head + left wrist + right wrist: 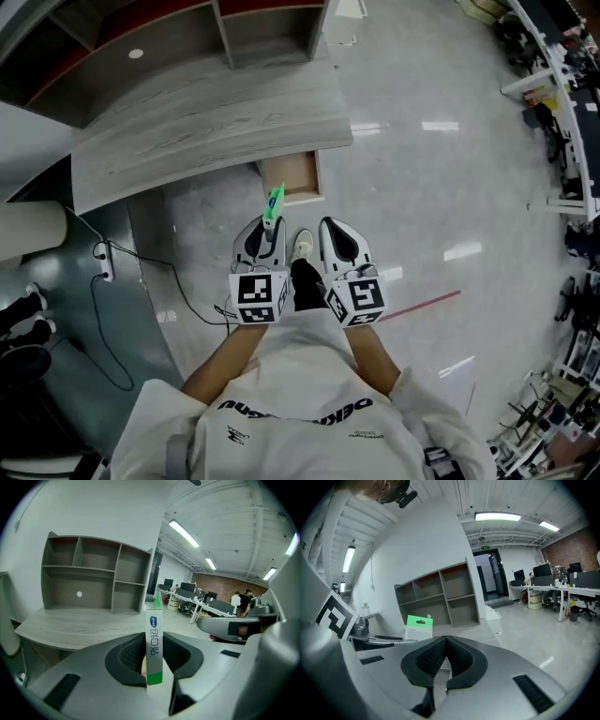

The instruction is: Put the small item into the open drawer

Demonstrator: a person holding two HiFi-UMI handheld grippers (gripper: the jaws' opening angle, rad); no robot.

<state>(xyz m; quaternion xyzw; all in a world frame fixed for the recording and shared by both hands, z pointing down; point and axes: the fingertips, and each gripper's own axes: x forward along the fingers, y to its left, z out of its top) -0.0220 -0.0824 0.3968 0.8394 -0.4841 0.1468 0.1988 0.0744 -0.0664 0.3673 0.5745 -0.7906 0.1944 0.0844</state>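
My left gripper (265, 228) is shut on a small flat packet (274, 201), white with a green end and a blue logo. In the left gripper view the packet (154, 645) stands upright between the dark pads. It is also visible from the right gripper view, where the packet (417, 627) shows its green top. The open drawer (292, 175) sticks out from under the grey wooden desk (206, 122), just ahead of the packet. Beside the left one, my right gripper (337, 234) is held level with its pads (457, 658) closed together on nothing.
A grey shelf unit (93, 573) stands on the desk against the wall. A cable (122, 291) trails over the floor at the left. The person's shoe (303, 246) is between the grippers. Office desks and chairs (562, 112) line the right side.
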